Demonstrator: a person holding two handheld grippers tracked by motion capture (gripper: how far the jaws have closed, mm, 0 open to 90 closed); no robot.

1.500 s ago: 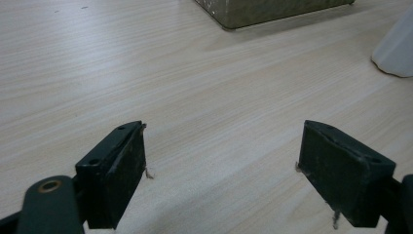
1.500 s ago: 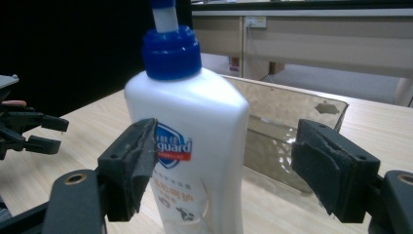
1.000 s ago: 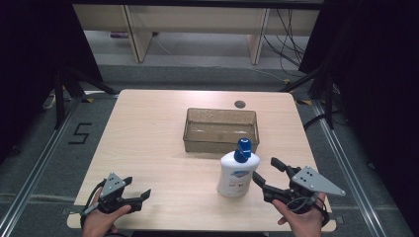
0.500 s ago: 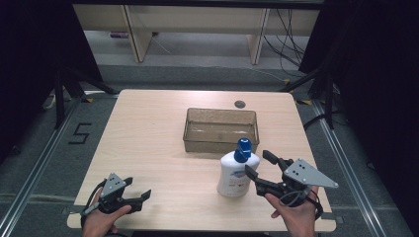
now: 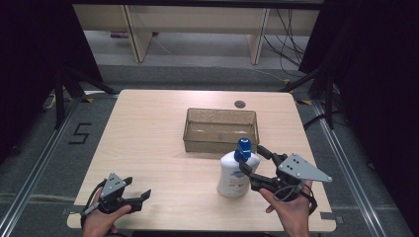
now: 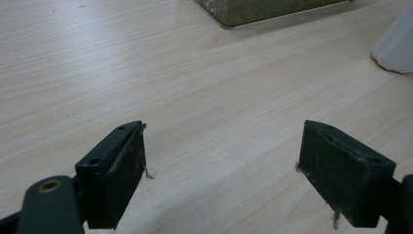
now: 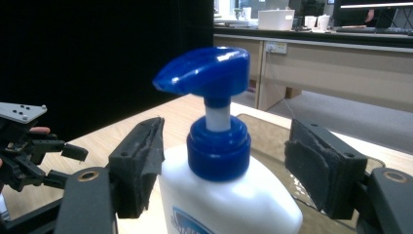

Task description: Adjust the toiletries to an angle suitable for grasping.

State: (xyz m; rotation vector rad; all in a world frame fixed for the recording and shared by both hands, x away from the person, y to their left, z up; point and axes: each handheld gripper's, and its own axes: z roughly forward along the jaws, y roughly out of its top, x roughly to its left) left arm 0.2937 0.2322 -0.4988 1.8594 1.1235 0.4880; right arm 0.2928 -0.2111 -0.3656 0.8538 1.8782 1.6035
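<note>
A: The white plastic pump bottle with the blue dispenser head [image 5: 238, 172] is being straddled at its collar by the right gripper [image 5: 255, 161], jaws just narrowing, pads not touching yet. It's standing right beside the clear brownish plastic bin [image 5: 220, 129].

B: Probably being tipped if it's nudged off-centre. Open tabletop is being left on the left, where the left gripper [image 5: 138, 192] is being held agape over the pale wooden table [image 5: 148, 128].

White pump bottle [image 5: 237, 174] upright, nr tray
</note>
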